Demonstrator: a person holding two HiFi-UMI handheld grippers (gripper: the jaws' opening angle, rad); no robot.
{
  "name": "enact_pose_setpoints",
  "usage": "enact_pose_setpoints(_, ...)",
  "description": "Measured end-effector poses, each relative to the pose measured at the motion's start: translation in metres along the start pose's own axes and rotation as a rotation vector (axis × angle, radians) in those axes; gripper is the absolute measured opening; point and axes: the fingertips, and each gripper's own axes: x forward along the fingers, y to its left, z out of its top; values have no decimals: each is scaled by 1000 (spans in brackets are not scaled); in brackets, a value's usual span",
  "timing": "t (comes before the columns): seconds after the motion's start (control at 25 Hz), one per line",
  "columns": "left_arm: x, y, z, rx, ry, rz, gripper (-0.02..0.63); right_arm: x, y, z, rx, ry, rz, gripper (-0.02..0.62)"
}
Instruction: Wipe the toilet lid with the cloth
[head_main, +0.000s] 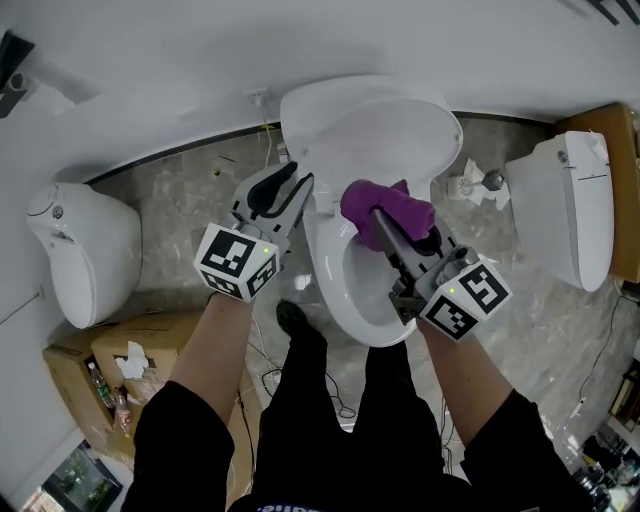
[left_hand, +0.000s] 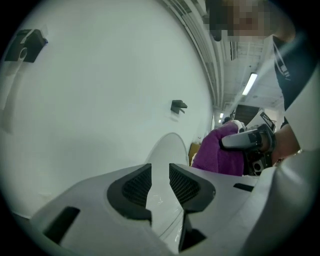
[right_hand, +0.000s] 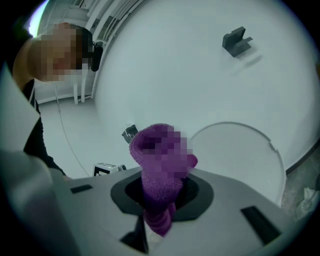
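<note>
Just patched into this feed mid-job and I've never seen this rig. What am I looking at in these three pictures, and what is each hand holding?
There is no robot arm: a person holds a two-jaw gripper in each hand, and the marker cubes are part of them. The head view looks down from the person's head at a white ceramic toilet with its white oval lid raised. The other two views ride on the grippers and look along their jaws. The right gripper has its jaws shut on a fuzzy purple cloth, held over the toilet. The left gripper, near the lid's left edge, has its jaws apart and grips nothing. A second white toilet stands at the left.
</note>
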Motion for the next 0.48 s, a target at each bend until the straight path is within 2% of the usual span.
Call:
enact_pose_setpoints(0.2, 26, 24, -20, 63, 70, -17, 114, 28, -22, -5, -47, -28, -17, 83)
enact_pose_setpoints(0.48, 52, 39, -41, 74, 91, -88, 130, 68, -42, -7, -135, -47, -15, 83)
